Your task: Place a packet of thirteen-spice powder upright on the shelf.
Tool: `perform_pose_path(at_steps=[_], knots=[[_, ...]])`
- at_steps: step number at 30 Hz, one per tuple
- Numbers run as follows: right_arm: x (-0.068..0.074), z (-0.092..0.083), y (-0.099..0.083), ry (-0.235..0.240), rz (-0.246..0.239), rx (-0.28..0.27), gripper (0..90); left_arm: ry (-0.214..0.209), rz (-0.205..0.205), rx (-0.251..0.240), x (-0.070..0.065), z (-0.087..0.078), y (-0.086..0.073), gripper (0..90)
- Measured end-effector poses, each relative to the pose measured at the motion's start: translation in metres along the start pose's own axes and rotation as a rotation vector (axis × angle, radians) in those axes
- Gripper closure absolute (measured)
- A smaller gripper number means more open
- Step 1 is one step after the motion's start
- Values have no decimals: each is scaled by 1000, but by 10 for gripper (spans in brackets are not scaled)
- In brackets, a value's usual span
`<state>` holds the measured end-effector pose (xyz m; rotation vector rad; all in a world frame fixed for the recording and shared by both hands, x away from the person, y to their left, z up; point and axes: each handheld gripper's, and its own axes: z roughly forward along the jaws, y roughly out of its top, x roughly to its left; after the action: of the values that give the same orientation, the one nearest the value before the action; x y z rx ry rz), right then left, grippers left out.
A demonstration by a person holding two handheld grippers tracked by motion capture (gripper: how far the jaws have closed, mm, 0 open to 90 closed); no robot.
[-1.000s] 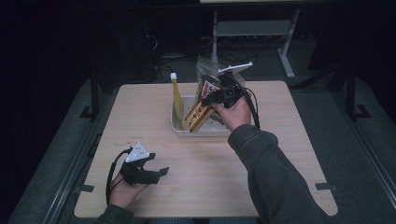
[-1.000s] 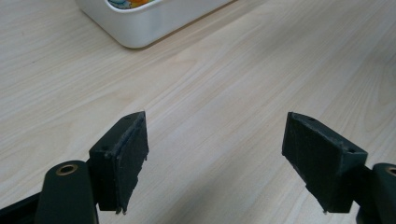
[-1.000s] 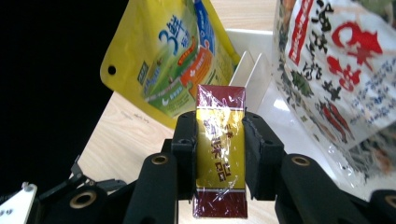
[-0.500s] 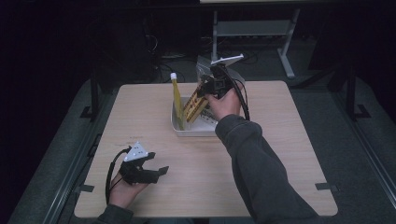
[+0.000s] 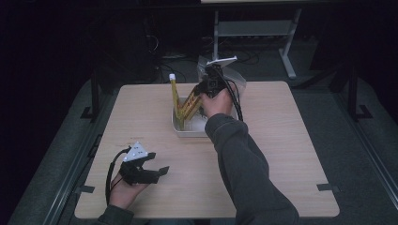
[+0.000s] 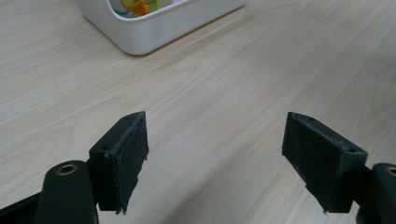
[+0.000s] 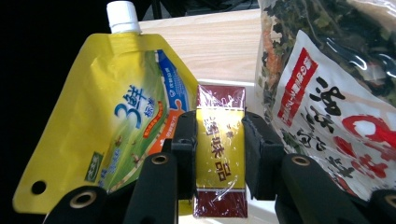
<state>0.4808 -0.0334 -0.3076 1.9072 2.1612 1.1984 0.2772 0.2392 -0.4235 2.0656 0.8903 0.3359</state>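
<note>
The wooden table [image 5: 281, 154] carries a white bin [image 5: 190, 131] toward its far side, with a clear bag of dried greens [image 7: 327, 93] at the back and a yellow spouted pouch [image 7: 116, 116] standing upright in it. Between those two, the right gripper [image 7: 219, 149] clamps a gold-and-maroon box [image 7: 220, 154] by its long side faces, tilted over the bin. The box looks light and rigid, but its glossy film wrap probably makes it slippery, so the flat sides are the sensible place to squeeze. The left gripper [image 6: 215, 158] rests near the table's front edge, jaws spread wide and holding nothing.
</note>
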Motion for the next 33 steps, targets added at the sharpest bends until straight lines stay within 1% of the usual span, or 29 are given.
perform_pose_path(at_steps=[5,8,14,16,20,23,25,29,33], knots=[[-2,6,-1,-6,18,-15,679,-1,-1,1,0,0,0,222],[-3,9,-2,-10,17,-24,679,-3,-3,0,1,0,0,222],[0,15,-8,-38,-3,-38,677,-6,-6,-1,1,-1,-1,222],[0,16,-10,-43,-3,-39,676,-8,-7,-2,1,-1,-1,222],[1,15,-14,-51,-4,-50,670,-11,-7,-2,0,0,0,222],[1,13,-16,-48,-7,-46,663,-15,-5,-1,-1,0,0,222],[0,11,-17,-42,0,-41,661,-15,-5,-2,-1,0,0,222],[-2,8,-22,-14,17,-38,634,-18,-10,-6,-1,-1,0,222],[-3,6,-26,-3,15,-32,624,-19,-8,-4,-2,0,0,222]])
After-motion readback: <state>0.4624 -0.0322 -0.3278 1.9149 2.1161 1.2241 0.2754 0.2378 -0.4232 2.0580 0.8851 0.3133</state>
